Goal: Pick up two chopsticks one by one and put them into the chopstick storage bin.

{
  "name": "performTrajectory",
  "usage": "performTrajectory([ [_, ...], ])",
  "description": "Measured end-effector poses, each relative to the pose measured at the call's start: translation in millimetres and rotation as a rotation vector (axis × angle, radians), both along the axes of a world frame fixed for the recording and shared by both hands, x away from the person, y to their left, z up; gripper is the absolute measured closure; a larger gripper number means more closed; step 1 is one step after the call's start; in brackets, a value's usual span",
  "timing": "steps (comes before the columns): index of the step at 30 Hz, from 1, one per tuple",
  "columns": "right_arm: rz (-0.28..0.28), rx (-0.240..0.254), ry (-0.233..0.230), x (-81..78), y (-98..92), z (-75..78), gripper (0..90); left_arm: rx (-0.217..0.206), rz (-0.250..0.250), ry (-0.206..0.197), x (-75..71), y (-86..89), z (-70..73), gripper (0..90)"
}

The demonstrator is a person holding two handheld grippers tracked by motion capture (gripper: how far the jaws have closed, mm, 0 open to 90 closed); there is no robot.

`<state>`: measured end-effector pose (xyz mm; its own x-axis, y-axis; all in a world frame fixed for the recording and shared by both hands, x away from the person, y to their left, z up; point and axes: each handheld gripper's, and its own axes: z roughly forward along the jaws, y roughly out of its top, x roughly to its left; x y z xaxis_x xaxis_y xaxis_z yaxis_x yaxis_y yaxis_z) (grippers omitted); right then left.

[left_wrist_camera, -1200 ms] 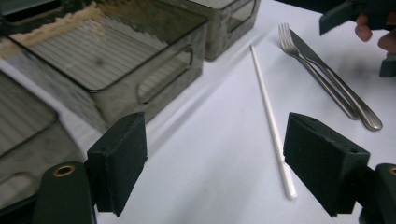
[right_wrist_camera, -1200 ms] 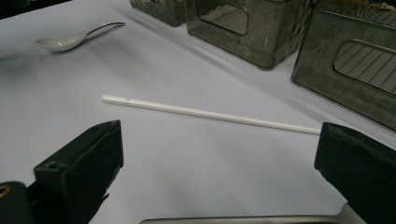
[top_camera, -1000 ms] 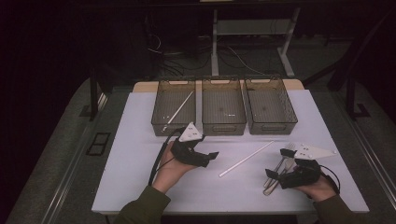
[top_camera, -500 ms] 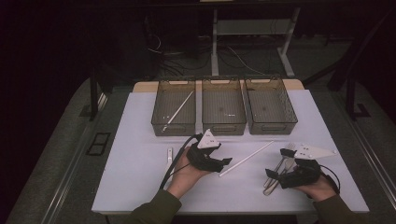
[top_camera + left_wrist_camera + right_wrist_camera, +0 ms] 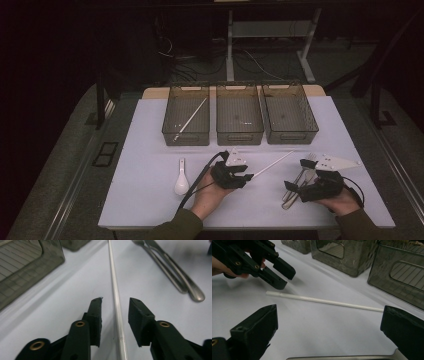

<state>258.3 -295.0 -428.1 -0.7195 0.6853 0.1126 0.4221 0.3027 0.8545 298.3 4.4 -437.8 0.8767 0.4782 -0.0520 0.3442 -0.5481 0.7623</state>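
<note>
White chopstick (image 5: 116, 302) between the left gripper (image 5: 115, 302) jaws, on the table (image 5: 150, 200)
The jaws have just been closing, now narrow with gaps either side, pads not pressing; right gripper (image 5: 329, 322) spread wide beside cutlery (image 5: 295, 185); 3 bins (image 5: 239, 136) beyond

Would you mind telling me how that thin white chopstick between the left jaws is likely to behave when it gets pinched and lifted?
The white chopstick lies straight, so it is probably stiff. It looks thin and smooth, so it may slip or roll aside. The left hand-held gripper, whose jaws have just been closing, straddles it near one end, so the far end might dip.
</note>
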Motion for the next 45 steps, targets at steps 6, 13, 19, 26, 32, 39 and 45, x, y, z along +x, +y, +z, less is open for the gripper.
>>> performTrajectory([
  [6, 0.001, 0.002, 0.002, -0.2, 0.0, 0.2, 1.4, 0.023, -0.001, 0.018, -0.2, -1.1, -9.9, 69.4],
  [13, 0.002, 0.002, 0.003, -0.3, 0.1, 0.1, 1.4, 0.064, -0.023, -0.005, -2.5, -3.2, -14.8, 76.1],
  [19, 0.002, -0.001, 0.004, -0.3, 0.4, -0.1, 1.4, 0.072, -0.016, -0.004, -3.9, -3.9, -14.5, 83.0],
  [26, 0.002, 0.002, 0.005, -0.2, 0.2, -0.1, 1.4, 0.070, -0.022, -0.002, -2.1, -3.4, -14.2, 83.5],
  [32, 0.001, 0.004, 0.004, -0.3, -0.1, 0.1, 1.4, 0.070, -0.040, 0.003, -0.9, -1.1, -13.2, 83.8],
  [39, -0.001, 0.005, 0.004, -0.3, -0.3, 0.3, 1.4, 0.042, -0.029, 0.024, -2.1, 2.9, -6.7, 83.8],
  [45, -0.004, 0.009, 0.003, -0.3, -0.7, 0.5, 1.4, 0.015, -0.026, 0.029, -2.1, 13.0, 5.2, 83.8],
])
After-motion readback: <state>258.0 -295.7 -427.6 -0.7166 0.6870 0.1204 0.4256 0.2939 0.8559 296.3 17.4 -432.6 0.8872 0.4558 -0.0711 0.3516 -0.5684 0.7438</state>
